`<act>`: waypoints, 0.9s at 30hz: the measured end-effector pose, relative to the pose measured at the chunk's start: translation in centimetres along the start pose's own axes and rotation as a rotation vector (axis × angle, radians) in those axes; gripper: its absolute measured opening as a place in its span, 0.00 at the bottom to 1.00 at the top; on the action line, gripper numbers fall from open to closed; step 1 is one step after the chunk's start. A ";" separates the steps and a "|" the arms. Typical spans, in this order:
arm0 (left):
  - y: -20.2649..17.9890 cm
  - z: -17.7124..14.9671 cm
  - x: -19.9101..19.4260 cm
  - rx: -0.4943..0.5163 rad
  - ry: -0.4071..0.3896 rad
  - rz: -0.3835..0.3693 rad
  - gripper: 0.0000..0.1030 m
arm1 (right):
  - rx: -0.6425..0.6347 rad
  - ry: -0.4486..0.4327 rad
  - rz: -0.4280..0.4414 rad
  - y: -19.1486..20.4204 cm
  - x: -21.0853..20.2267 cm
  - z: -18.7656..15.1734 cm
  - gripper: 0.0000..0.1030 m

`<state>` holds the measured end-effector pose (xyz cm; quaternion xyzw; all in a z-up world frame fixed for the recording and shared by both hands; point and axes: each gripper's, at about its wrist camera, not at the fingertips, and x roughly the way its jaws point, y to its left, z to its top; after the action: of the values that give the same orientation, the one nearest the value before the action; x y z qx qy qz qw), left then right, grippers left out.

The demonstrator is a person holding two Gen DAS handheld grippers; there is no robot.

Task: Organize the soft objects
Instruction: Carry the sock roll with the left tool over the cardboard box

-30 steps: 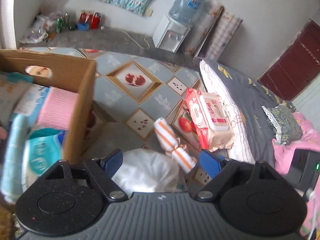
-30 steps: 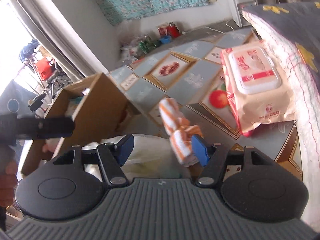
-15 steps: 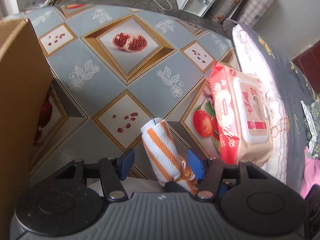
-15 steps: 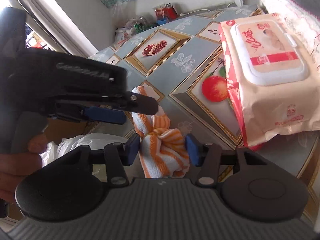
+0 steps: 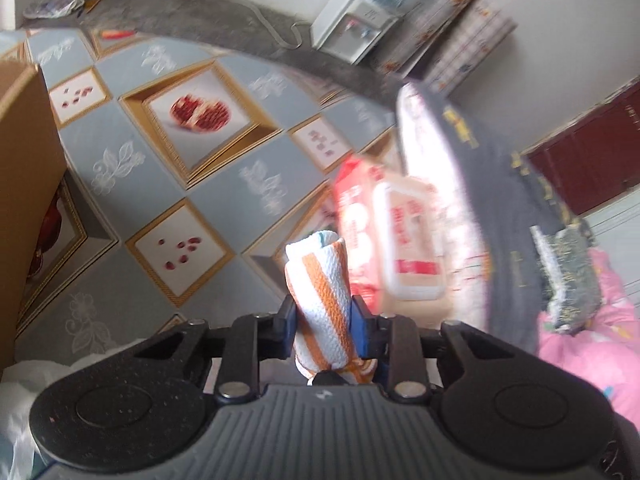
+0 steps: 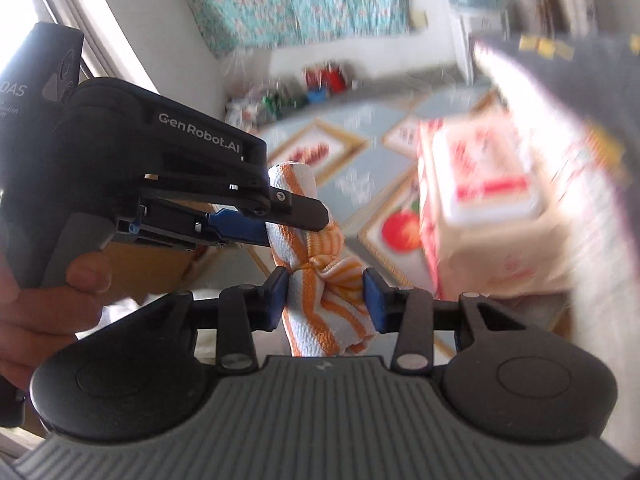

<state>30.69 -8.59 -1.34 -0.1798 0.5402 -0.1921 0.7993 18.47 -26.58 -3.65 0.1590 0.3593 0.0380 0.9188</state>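
Note:
A rolled towel point(image 5: 320, 280) with orange and white stripes stands between my left gripper's point(image 5: 322, 320) blue pads, which press on its sides while the jaws are still closing. In the right wrist view the same towel point(image 6: 324, 300) has a knot near its lower end. My right gripper point(image 6: 325, 300) is closing on that knotted part, and its pads touch the cloth on both sides. From the left, my left gripper point(image 6: 296, 222) reaches in with a hand on its grip and clamps the towel's upper part.
A pink and white pack of wet wipes point(image 5: 400, 236) lies just right of the towel against a mattress edge point(image 5: 476, 184). The cardboard box point(image 5: 24, 184) stands at the left with a white plastic bag point(image 5: 24, 384) in front of it. Pink cloth point(image 5: 592, 344) lies at the far right.
My left gripper swung from the box over to the towel and closed on it. My right gripper narrowed onto the knotted end. The towel now stands more upright.

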 end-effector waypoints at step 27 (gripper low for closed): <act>8.1 -11.9 -26.9 0.041 -0.310 -0.052 0.25 | -0.061 -0.129 0.299 20.5 -16.5 -6.7 0.38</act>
<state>11.30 10.95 11.83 -0.2049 0.4013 -0.1935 0.8715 2.66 -8.38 8.93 0.1850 0.2705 0.1750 0.9284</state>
